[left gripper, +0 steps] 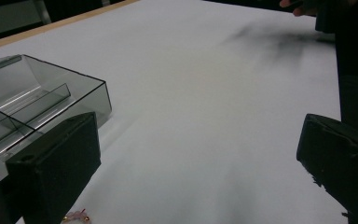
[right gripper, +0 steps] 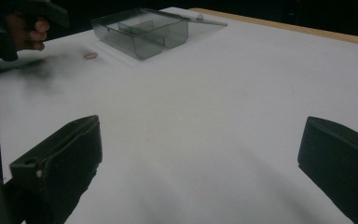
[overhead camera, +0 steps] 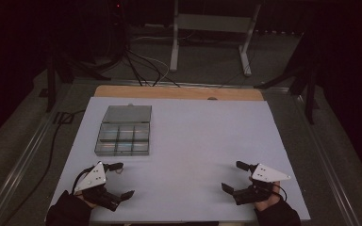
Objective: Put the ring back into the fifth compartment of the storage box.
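box: clear smoky plastic compartment box, lid flipped open, far-left on white table | writing: none legible | my left gripper, right gripper: jaws wide, empty

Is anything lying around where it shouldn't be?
Yes, one tiny pinkish thing lies loose on the white table, just outside the open clear compartment box, near the left gripper. Too small to identify. Nothing looks spilled or broken.

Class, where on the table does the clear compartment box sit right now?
In the high view, the clear compartment box sits lid-open on the white table, at its far left, beyond the left tongs.
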### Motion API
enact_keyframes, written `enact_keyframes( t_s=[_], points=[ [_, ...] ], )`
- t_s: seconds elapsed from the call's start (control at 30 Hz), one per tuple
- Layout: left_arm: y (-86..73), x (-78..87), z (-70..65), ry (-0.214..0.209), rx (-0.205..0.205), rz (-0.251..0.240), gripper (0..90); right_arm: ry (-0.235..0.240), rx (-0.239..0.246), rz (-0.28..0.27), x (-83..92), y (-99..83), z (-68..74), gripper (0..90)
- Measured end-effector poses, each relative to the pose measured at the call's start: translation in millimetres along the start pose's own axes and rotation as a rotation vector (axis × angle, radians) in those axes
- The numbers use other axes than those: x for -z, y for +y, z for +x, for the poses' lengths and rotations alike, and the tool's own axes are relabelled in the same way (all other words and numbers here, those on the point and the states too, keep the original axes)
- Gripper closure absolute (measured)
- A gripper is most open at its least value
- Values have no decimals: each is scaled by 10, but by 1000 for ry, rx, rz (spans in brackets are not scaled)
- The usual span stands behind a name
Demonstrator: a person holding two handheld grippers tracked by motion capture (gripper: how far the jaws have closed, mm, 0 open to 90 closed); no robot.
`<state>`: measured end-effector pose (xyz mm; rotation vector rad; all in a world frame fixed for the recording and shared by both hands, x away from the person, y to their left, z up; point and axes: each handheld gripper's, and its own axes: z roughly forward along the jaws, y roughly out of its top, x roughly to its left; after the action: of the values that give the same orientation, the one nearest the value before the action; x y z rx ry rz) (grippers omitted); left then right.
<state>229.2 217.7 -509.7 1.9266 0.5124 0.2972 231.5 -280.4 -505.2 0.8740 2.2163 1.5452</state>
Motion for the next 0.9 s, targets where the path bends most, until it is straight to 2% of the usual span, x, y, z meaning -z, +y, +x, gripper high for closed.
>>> enact_keyframes(
  t_s=[0.17,0.27,0.37,0.47,0.7,0.9],
  points=[
    [1,-18,-16,-4,-11,14,7,8,8,10,-22,7,20,0],
    [8,-17,-19,-4,-14,15,7,14,-5,14,-27,0,22,0],
    [12,-29,-15,-20,-9,24,7,10,-9,-4,-14,13,25,0],
    [31,-37,-35,-34,-23,35,7,11,-12,-14,-12,27,33,0],
    [172,-3,-71,-71,-44,13,7,18,-9,-15,-28,42,60,0],
    [317,25,-53,-56,-45,-25,7,13,-11,-27,-15,42,59,0]
  ],
)
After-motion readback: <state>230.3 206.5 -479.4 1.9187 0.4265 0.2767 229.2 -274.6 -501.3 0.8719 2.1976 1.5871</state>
